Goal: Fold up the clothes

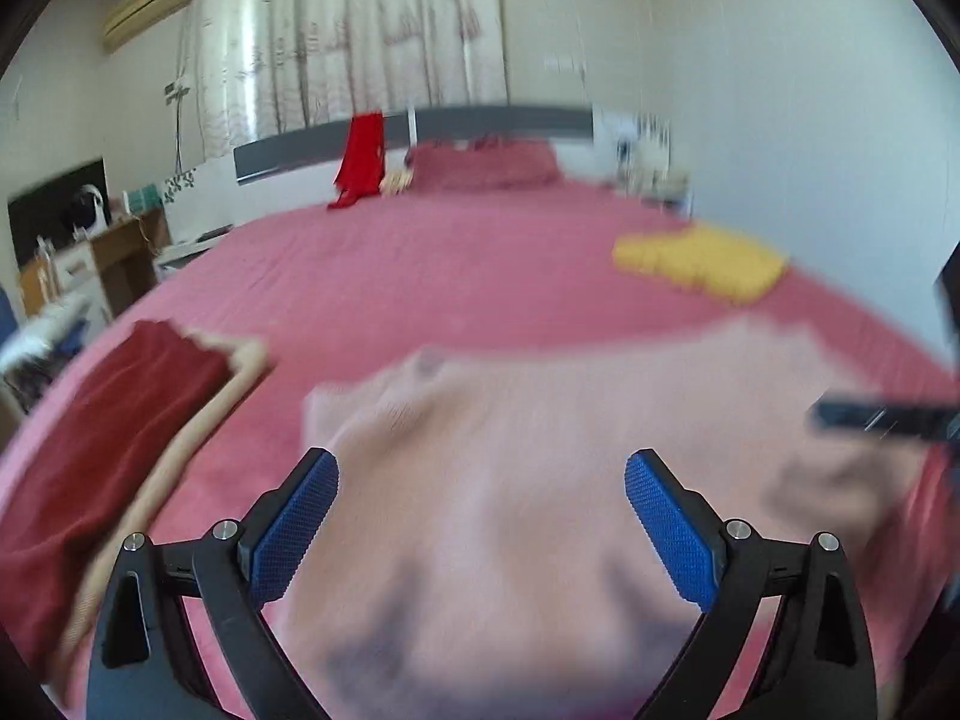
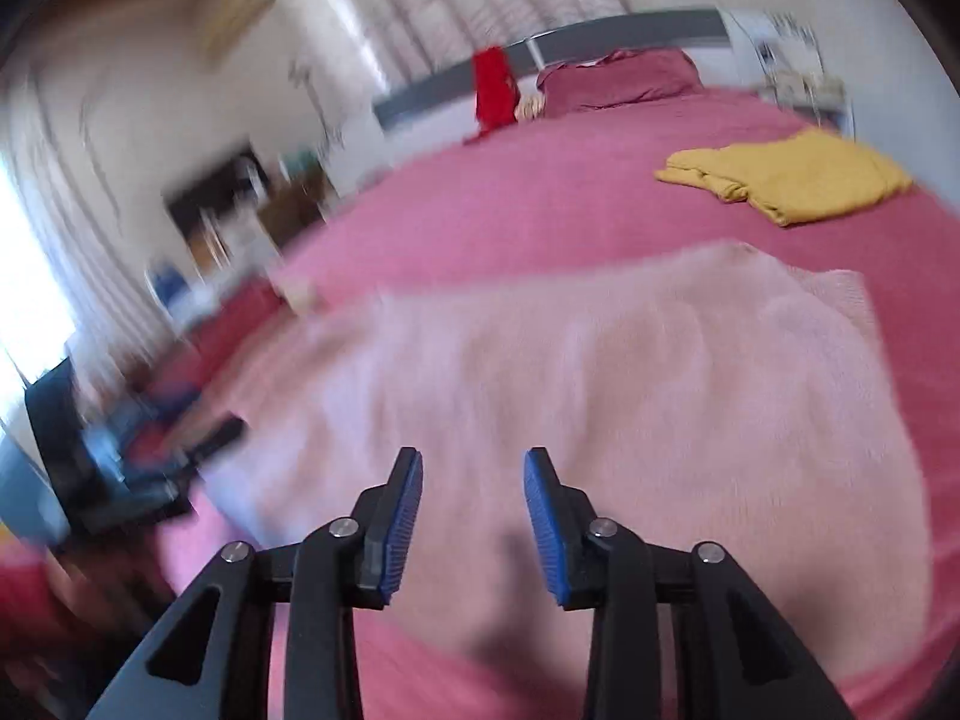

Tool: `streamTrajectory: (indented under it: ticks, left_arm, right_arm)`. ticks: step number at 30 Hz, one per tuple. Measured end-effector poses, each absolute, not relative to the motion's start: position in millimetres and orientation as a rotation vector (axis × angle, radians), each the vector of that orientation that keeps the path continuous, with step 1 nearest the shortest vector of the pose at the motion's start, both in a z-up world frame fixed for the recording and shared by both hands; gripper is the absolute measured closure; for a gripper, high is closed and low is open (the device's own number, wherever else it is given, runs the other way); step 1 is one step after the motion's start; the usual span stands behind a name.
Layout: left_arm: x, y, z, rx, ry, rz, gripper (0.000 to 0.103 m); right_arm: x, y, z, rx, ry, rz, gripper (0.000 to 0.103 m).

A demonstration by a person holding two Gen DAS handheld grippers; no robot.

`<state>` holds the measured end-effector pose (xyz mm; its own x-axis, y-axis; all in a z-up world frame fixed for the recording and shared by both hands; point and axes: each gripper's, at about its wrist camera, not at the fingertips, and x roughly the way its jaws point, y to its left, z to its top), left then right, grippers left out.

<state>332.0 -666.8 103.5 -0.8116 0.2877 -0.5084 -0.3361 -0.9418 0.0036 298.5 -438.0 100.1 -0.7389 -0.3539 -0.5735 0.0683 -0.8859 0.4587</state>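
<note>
Left gripper (image 1: pixel 480 480): we are holding it low over the pale pink garment (image 1: pixel 540 480) with its blue pads (image 1: pixel 300 516) spread wide apart, nothing between them.
Right gripper (image 2: pixel 471 480): we are hovering it over the same cloth with a narrower gap between its blue pads (image 2: pixel 543 516), and it is gripping nothing either.
Pale pink garment: it is lying spread out near the front edge of the bed (image 1: pixel 420 264), reaching toward the right side (both views are smeared by motion, so we cannot tell its exact outline or whether it is touching the pads).
Dark patch: we are seeing a greyish-purple mark (image 1: pixel 372 654) on the pink cloth in the left wrist view, too blurred to identify.
Dark red garment (image 1: pixel 114 414): it is lying at the front left corner of the bed, with a beige cloth (image 1: pixel 198 426) showing along its right edge.
Yellow garment (image 2: pixel 798 177): it is sitting folded near the right edge of the bed, well apart from the pink one.
Red cloth (image 1: pixel 363 156): it is hanging at the headboard (image 1: pixel 480 123), beside the pink pillows (image 1: pixel 486 165).
Other gripper: we are catching the right one as a black blur at the right rim of the left wrist view.
</note>
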Motion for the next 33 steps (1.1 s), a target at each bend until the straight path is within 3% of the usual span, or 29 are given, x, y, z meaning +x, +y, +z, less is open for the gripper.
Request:
streamTrajectory:
  ticks: [2, 5, 6, 7, 10, 12, 14, 18, 21, 26, 33]
  left_arm:
    - [315, -645, 105, -0.757, 0.137, 2.684, 0.005]
    - [283, -607, 84, -0.842, 0.287, 2.668, 0.006]
    - [271, -599, 68, -0.883, 0.345, 2.671, 0.006]
    - [260, -592, 53, -0.927, 0.391, 2.667, 0.006]
    - [242, -597, 18, -1.074, 0.370, 2.600, 0.002]
    - [237, -614, 16, -1.107, 0.196, 2.566, 0.000]
    - [235, -618, 16, -1.132, 0.148, 2.524, 0.000]
    - [239, -623, 24, -1.117, 0.181, 2.507, 0.000]
    - [237, -642, 38, -1.082, 0.187, 2.561, 0.000]
    - [225, -691, 44, -1.059, 0.034, 2.680, 0.000]
    - [220, -702, 18, -1.164, 0.018, 2.659, 0.000]
  right_arm:
    - [270, -438, 106, 1.028, -0.597, -2.665, 0.067]
    - [235, -454, 99, 1.167, -0.356, -2.709, 0.067]
    - [226, -460, 93, 1.196, -0.296, -2.712, 0.075]
    - [216, -465, 85, 1.217, -0.245, -2.713, 0.072]
    - [201, -464, 58, 1.306, -0.237, -2.645, 0.067]
    - [206, -464, 55, 1.265, -0.187, -2.654, 0.067]
    - [211, -465, 52, 1.224, -0.138, -2.661, 0.066]
    - [219, -463, 49, 1.169, -0.069, -2.660, 0.066]
    - [222, -451, 65, 1.179, -0.242, -2.648, 0.066]
    - [232, -408, 41, 1.185, -0.823, -2.496, 0.066]
    - [245, -349, 8, 1.114, -1.567, -2.122, 0.068]
